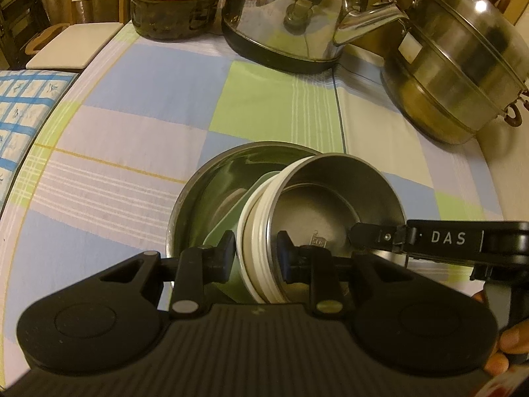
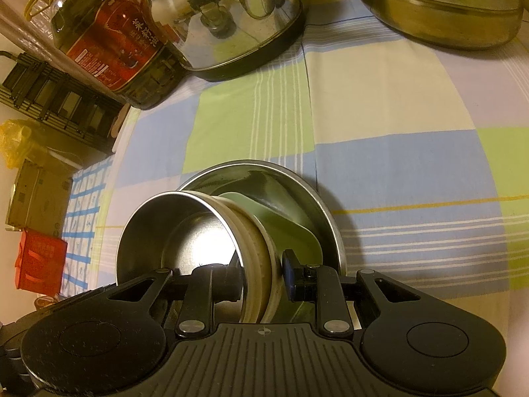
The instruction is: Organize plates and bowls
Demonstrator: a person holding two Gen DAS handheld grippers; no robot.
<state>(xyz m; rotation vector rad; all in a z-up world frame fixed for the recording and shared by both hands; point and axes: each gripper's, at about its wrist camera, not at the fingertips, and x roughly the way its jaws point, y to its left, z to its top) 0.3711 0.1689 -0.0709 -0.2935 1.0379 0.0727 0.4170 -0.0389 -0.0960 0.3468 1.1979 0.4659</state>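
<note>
A stack of nested bowls is held tilted: a small steel bowl on the near side, white bowls and a green dish behind it. The stack rests in a large steel bowl on the checked tablecloth. My left gripper is shut on the stack's rim. My right gripper is shut on the stack's rim from the opposite side; the steel bowl, the green dish and the large steel bowl show in the right wrist view. One of my right gripper's fingers reaches inside the small steel bowl in the left wrist view.
A steel kettle, a dark oil bottle and a lidded steel pot stand along the far side of the table. A white cushioned chair and a blue-patterned cloth lie to the left.
</note>
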